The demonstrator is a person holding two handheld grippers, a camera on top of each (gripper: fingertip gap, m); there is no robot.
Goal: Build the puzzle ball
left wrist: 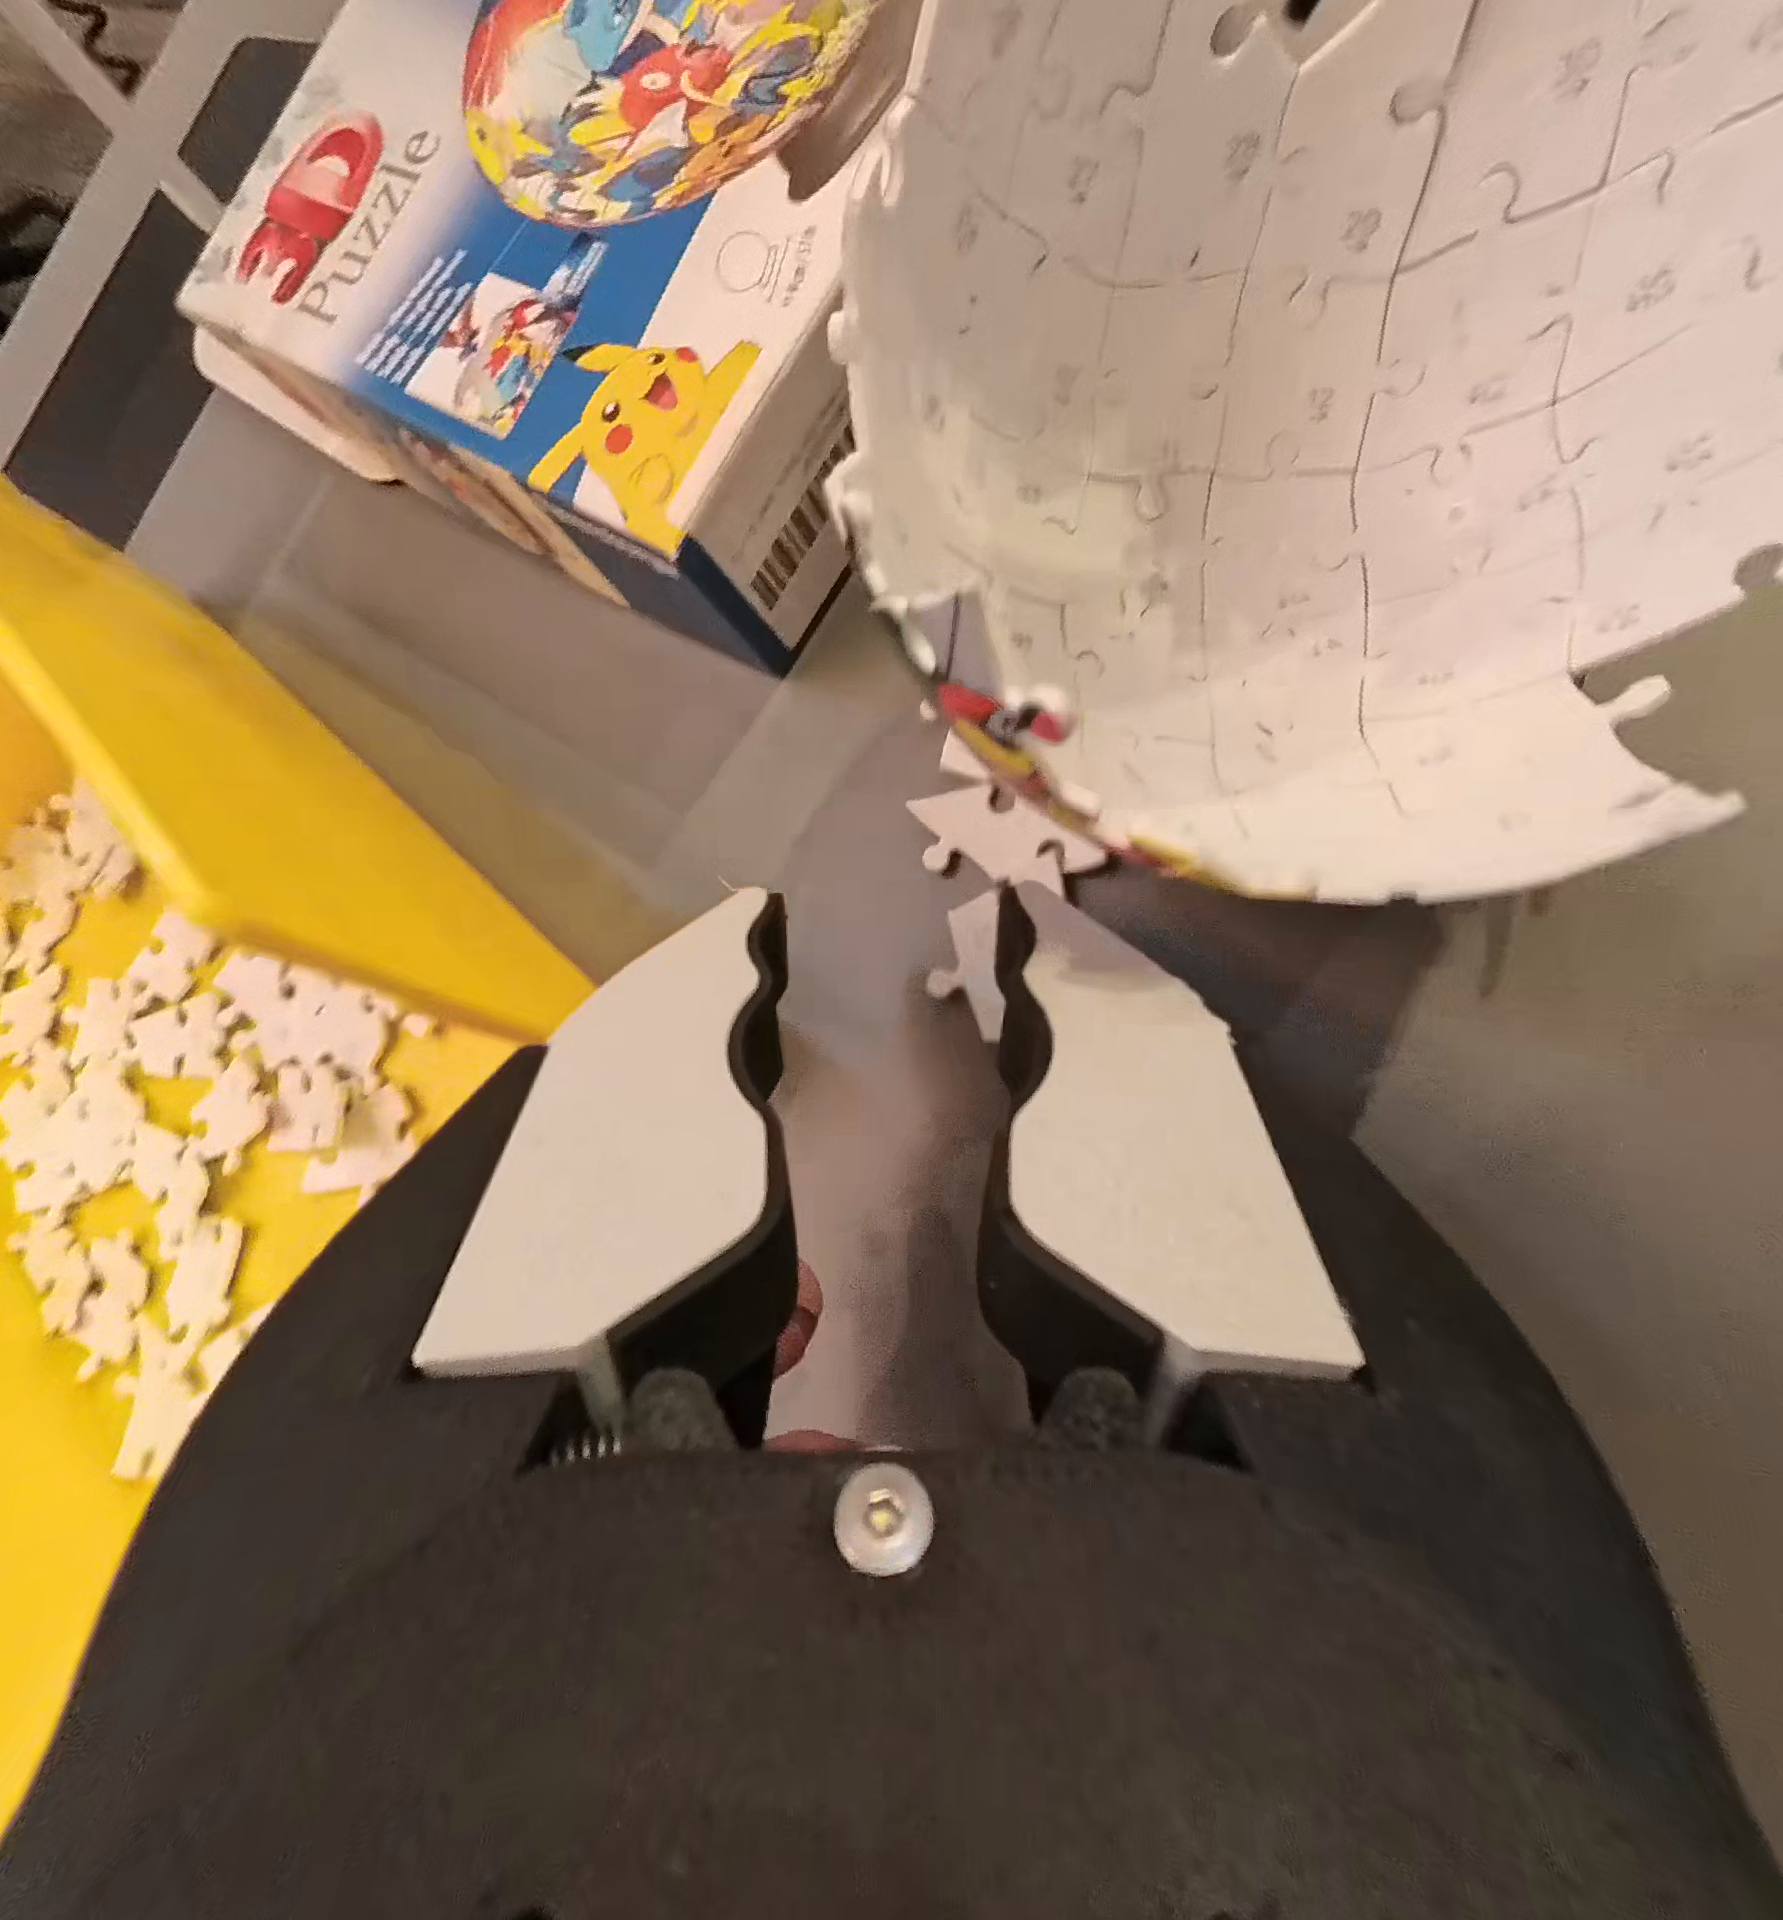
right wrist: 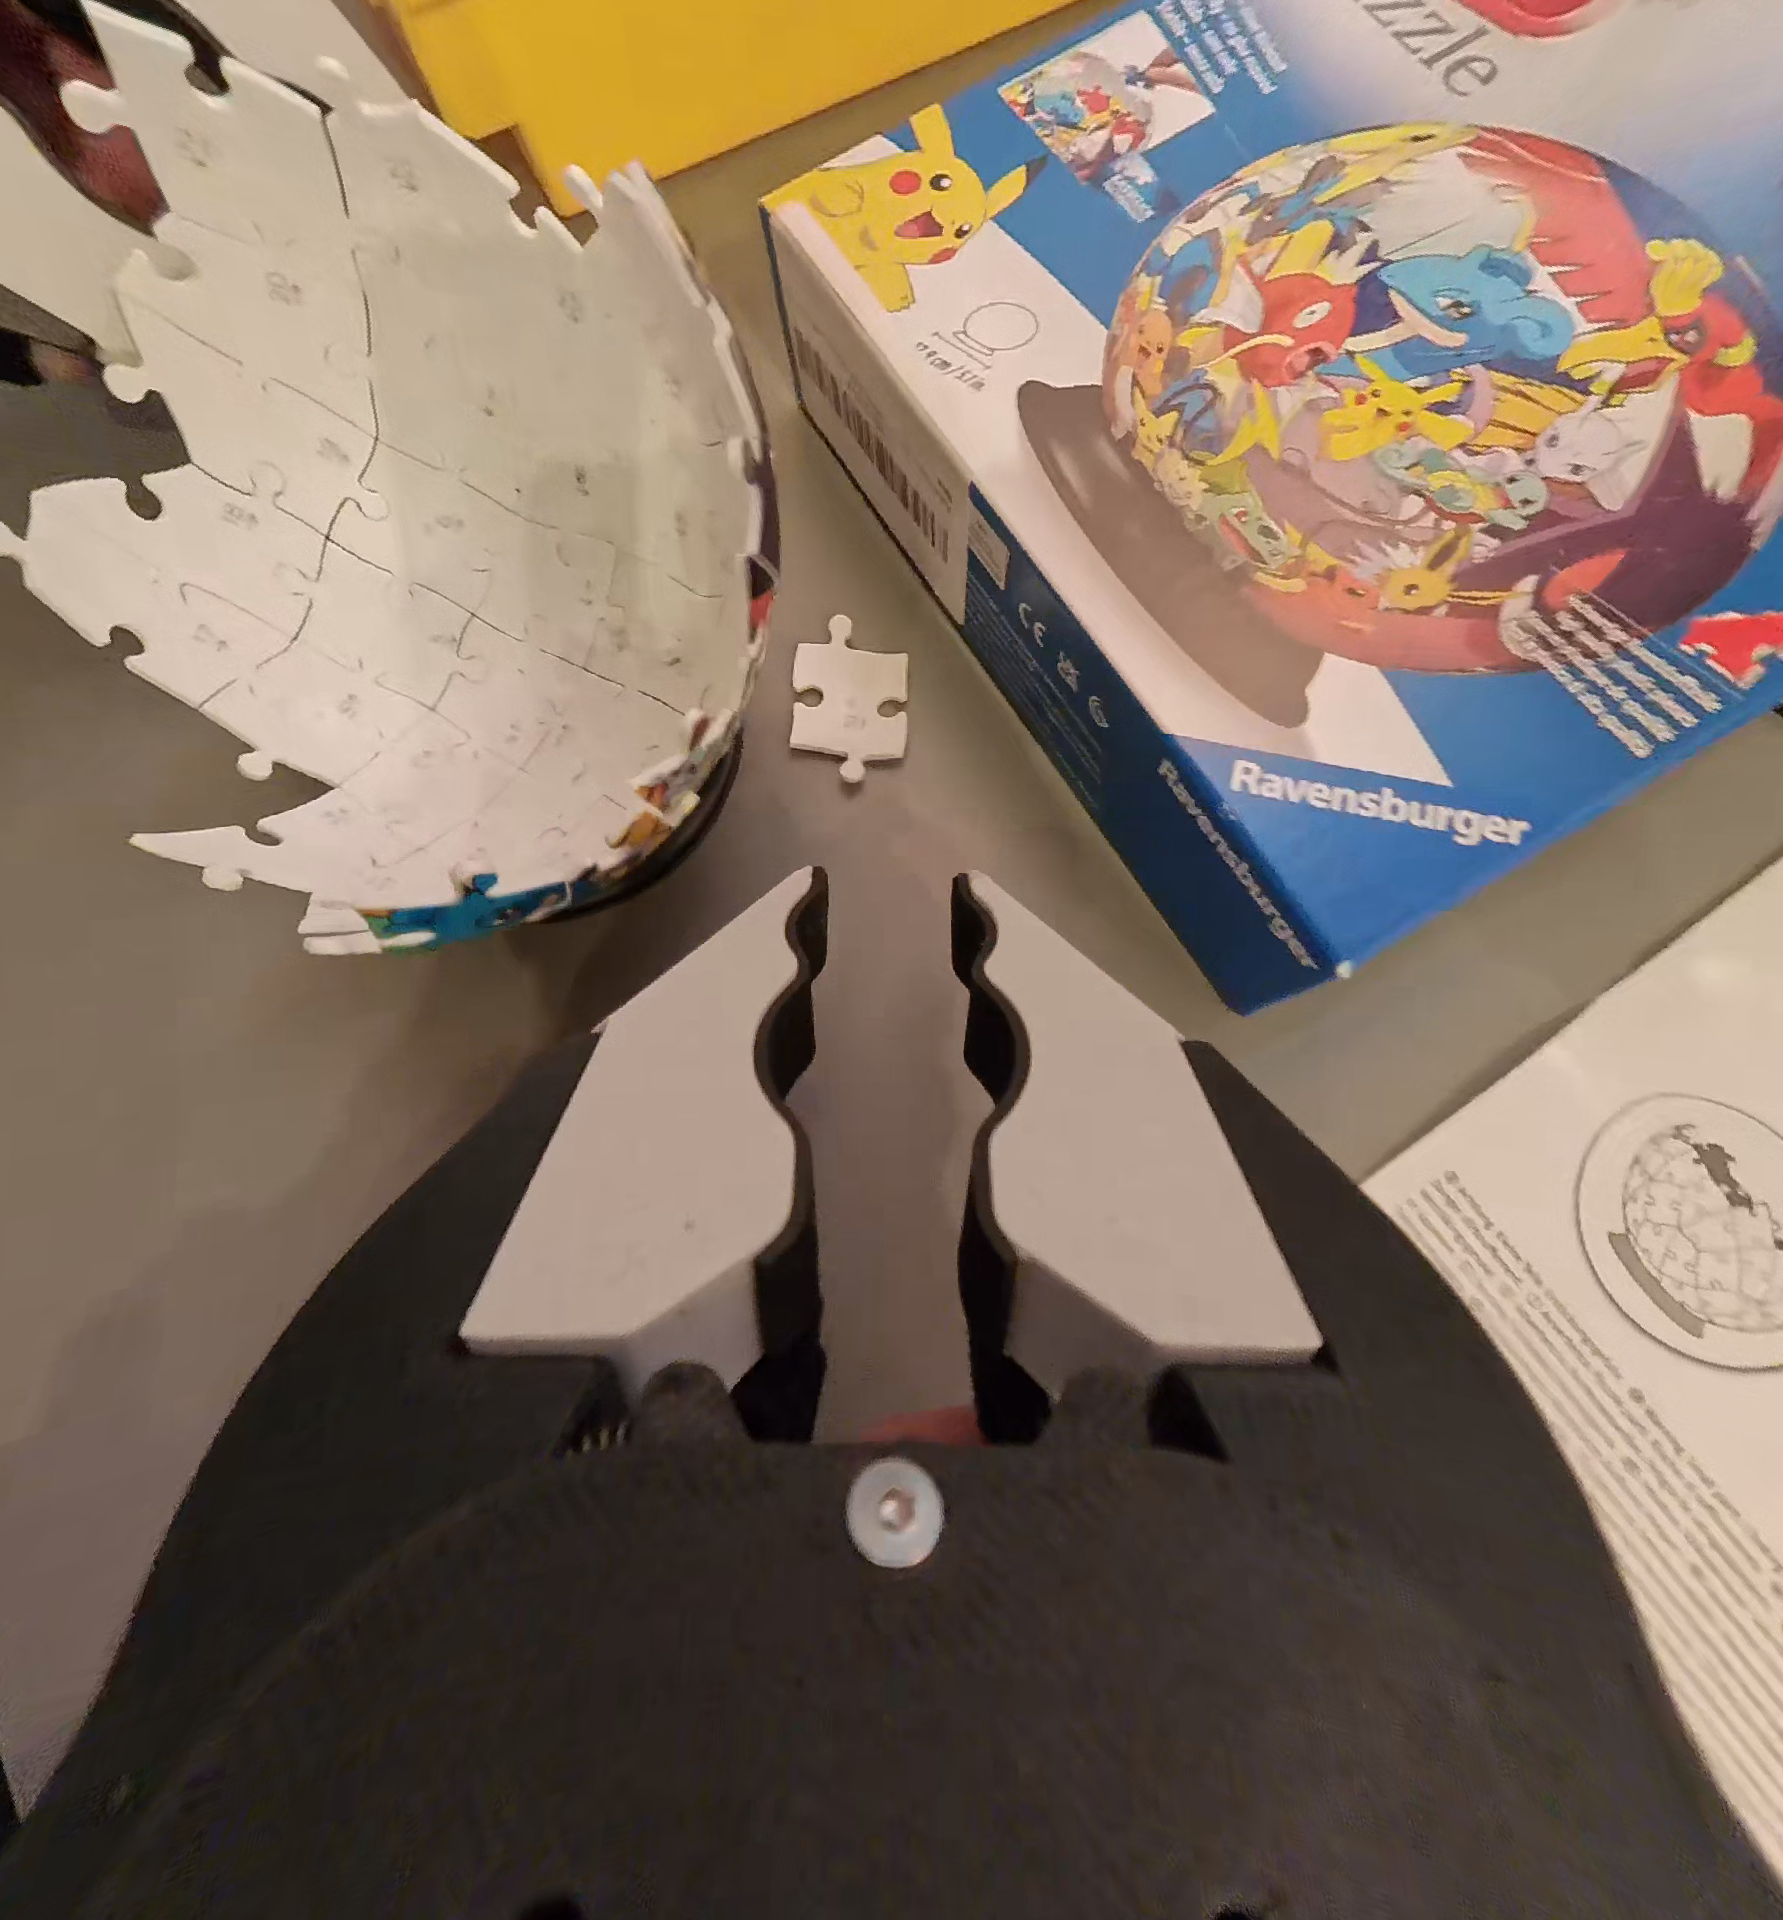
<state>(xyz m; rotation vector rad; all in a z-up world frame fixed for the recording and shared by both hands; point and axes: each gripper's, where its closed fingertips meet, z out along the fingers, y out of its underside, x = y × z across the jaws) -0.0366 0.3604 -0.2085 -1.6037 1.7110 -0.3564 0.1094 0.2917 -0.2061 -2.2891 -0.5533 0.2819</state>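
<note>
White shell: the half-built ball (right wrist: 430, 540) sits on the grey worktop (right wrist: 191, 1039), its blank inner side facing me, printed colours showing only along its lower rim.
Ball's place: toward the far left of the worktop in my right view; in my left view it fills the upper right (left wrist: 1334, 468).
Loose piece: one white piece (right wrist: 851, 698) lies flat on the worktop, just beside the ball and between it and the box.
Same piece, left view: white puzzle edges (left wrist: 1001, 847) show just past my right-hand fingertip; I cannot tell whether they touch it.
Left tongs (left wrist: 887, 914): fingers apart, nothing between them, hovering near the ball's lower rim.
Right tongs (right wrist: 889, 888): fingers apart with a narrow gap, empty, pointing at the loose piece but short of it.
Box (right wrist: 1334, 499): the printed puzzle box lies flat to the right of the ball, toward the far edge.
Bin (left wrist: 191, 790): yellow, at the left, holding a heap of white pieces (left wrist: 139, 1122).
Sheet (right wrist: 1645, 1351): white instruction paper at the right edge, near me.
</note>
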